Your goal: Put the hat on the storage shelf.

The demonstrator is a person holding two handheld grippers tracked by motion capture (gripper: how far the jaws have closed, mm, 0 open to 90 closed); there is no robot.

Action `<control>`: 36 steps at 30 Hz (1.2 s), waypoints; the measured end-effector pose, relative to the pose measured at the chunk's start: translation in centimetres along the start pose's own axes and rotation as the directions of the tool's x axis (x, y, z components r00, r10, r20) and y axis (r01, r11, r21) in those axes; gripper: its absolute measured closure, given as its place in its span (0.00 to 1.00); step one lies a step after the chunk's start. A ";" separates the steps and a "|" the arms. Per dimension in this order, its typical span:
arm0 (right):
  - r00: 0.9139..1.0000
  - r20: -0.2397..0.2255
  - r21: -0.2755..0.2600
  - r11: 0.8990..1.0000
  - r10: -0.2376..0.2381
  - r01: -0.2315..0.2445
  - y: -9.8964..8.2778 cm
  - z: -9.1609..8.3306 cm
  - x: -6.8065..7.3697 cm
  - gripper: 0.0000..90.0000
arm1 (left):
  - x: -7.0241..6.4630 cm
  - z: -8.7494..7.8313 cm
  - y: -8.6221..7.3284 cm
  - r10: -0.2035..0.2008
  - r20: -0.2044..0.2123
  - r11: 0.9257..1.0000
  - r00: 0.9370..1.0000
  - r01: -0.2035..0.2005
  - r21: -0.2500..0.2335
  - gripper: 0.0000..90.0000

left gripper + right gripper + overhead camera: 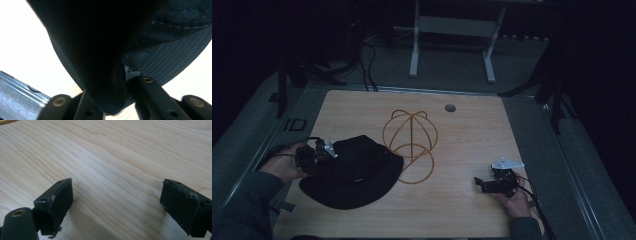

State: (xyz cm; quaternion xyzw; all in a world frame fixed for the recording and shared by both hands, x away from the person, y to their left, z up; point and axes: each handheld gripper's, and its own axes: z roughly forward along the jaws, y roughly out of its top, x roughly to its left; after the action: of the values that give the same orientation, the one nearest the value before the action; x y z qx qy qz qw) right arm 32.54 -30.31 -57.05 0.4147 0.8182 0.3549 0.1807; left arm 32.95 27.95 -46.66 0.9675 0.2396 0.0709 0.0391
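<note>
Black hat [354, 172] lies near-left on the desk [462, 150]; my left gripper [314, 154] pinches its brim. Right gripper [492, 184] idles near-right, jaws spread. Next, I judge, lift it onto the wire frame [411, 145].

Black hat [100, 50] (brimmed) between tongs [120, 100]

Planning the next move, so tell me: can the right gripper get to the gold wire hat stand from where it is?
Probably yes. The right gripper sits open over bare table, and nothing lies between it and the wire stand; the black hat lies on the stand's far side.
</note>
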 end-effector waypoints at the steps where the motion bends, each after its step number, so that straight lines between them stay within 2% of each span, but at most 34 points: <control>1: 1.000 0.000 0.000 1.000 0.000 0.000 0.0 0.0 0.0 0.12 | 0.0 0.0 0.1 0.008 0.003 1.000 1.000 -0.008 0.003 0.95; 5: 1.000 0.000 0.000 1.000 0.000 0.000 0.0 0.0 0.0 0.12 | 0.0 -0.3 0.1 0.017 0.023 1.000 1.000 -0.016 -0.014 0.97; 12: 1.000 0.000 0.000 1.000 0.000 0.000 0.0 0.0 0.0 0.12 | 0.2 -0.8 -0.7 -0.010 0.049 0.997 0.999 0.014 -0.078 0.98; 20: 1.000 0.000 0.000 1.000 0.000 0.000 0.0 0.0 0.0 0.12 | 0.4 -1.1 -1.2 -0.044 0.073 0.991 0.996 0.053 -0.122 0.98; 26: 1.000 0.000 0.000 1.000 0.000 0.000 0.0 0.0 0.0 0.12 | 0.6 -1.5 -1.5 -0.076 0.093 0.982 0.993 0.091 -0.166 0.98; 30: 1.000 0.000 0.000 1.000 0.000 0.000 0.0 0.0 0.0 0.12 | 0.8 -1.9 -1.8 -0.094 0.090 0.976 0.991 0.110 -0.190 0.98; 36: 1.000 0.000 0.000 1.000 0.000 0.000 0.0 0.0 0.0 0.12 | 1.1 -1.9 -1.9 -0.125 0.113 0.958 0.986 0.150 -0.244 0.98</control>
State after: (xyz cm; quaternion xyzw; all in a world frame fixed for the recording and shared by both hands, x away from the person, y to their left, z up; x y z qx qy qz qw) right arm 32.55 -30.31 -57.04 0.4147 0.8182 0.3549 0.1807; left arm 32.70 30.22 -44.87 0.9379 0.2932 0.0513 0.1780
